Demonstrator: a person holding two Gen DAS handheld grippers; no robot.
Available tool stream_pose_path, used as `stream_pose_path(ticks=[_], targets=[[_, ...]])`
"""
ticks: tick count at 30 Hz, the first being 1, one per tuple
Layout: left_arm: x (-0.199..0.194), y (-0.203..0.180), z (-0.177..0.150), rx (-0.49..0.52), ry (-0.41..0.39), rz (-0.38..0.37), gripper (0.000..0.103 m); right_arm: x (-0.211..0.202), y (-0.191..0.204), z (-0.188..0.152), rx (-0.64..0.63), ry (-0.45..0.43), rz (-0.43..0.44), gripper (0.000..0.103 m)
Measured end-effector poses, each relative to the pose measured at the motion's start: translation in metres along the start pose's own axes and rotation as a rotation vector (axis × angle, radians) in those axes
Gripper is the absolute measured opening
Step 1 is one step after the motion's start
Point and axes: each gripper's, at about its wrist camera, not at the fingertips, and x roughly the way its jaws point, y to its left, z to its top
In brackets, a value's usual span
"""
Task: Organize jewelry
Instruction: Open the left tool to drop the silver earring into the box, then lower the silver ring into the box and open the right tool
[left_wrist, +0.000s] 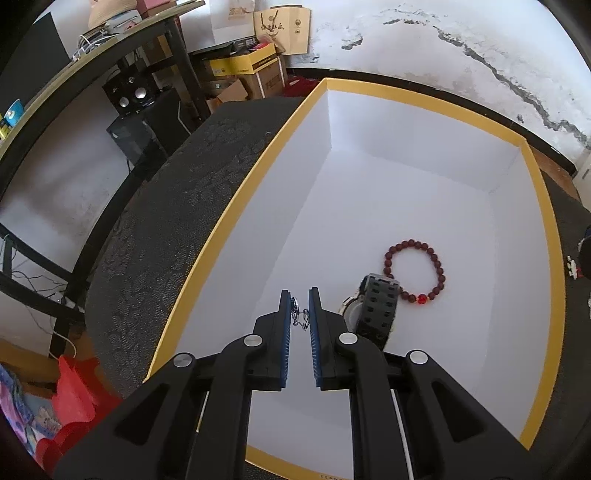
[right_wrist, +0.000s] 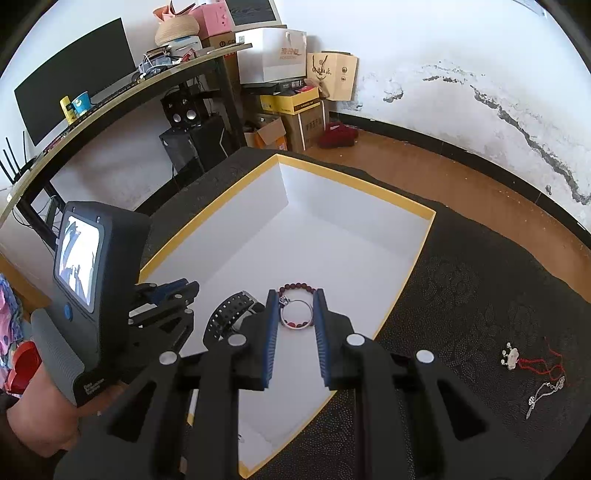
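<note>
Box (right_wrist: 402, 266) floor lies directly beneath both tools, so the coming move for each is, I judge, a short drop and a release. The right tool (right_wrist: 295, 308) grasps a thin silver bangle (right_wrist: 295, 314), its ring spanning flat between the blue ribbed pads. The left tool (left_wrist: 300, 310) pinches a fine silver chain piece (left_wrist: 300, 317) near its tips; what it is exactly is too small to tell. Just right of the left tool, inside the white, yellow-rimmed box, lie a black perforated-strap watch (left_wrist: 376, 310) and, beyond it, a ring of dark red beads (left_wrist: 415, 271). Well to the right of the right tool, on the black patterned worktop (right_wrist: 461, 295), wait a red-corded charm (right_wrist: 511, 360) and a silver chain (right_wrist: 543, 395).
</note>
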Motion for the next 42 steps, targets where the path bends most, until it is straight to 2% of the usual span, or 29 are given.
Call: stream_pose_path(ticks=[4, 5, 6, 7, 8, 9, 15, 21, 30, 36, 42], targets=[[-0.004, -0.001, 0.001, 0.002, 0.004, -0.030, 0.013, -0.001, -0.001, 0.002, 0.007, -0.006, 0.001, 0.019], [-0.006, -0.002, 0.001, 0.010, -0.001, -0.025, 0.025, -0.001, -0.001, 0.002, 0.009, -0.007, 0.001, 0.019], [-0.007, -0.002, 0.001, 0.013, -0.004, -0.018, 0.060, -0.002, -0.001, 0.002, 0.009, -0.008, 0.002, 0.019], [-0.009, -0.003, 0.000, 0.012, -0.009, -0.008, 0.081, -0.002, -0.002, 0.003, 0.010, -0.009, 0.002, 0.019], [-0.013, -0.002, -0.001, 0.005, -0.022, -0.001, 0.093, -0.003, -0.002, 0.004, 0.012, -0.011, 0.003, 0.019], [-0.018, -0.001, -0.002, -0.003, -0.043, 0.001, 0.093, -0.003, -0.001, 0.004, 0.013, -0.012, 0.004, 0.019], [-0.030, 0.000, -0.006, 0.016, -0.038, -0.027, 0.093, -0.006, 0.000, 0.007, 0.010, -0.017, 0.009, 0.019], [-0.045, 0.011, -0.029, -0.002, -0.031, -0.053, 0.093, -0.002, 0.000, 0.006, -0.005, -0.007, 0.004, 0.019], [-0.076, 0.029, -0.077, -0.038, -0.057, -0.053, 0.093, 0.039, 0.015, 0.001, -0.072, 0.043, -0.035, 0.019], [-0.100, 0.033, -0.095, -0.041, -0.106, -0.048, 0.093, 0.067, 0.019, -0.003, -0.092, 0.090, -0.054, 0.019], [-0.110, 0.034, -0.109, -0.061, -0.110, -0.074, 0.093, 0.081, 0.015, -0.005, -0.081, 0.112, -0.062, 0.019]])
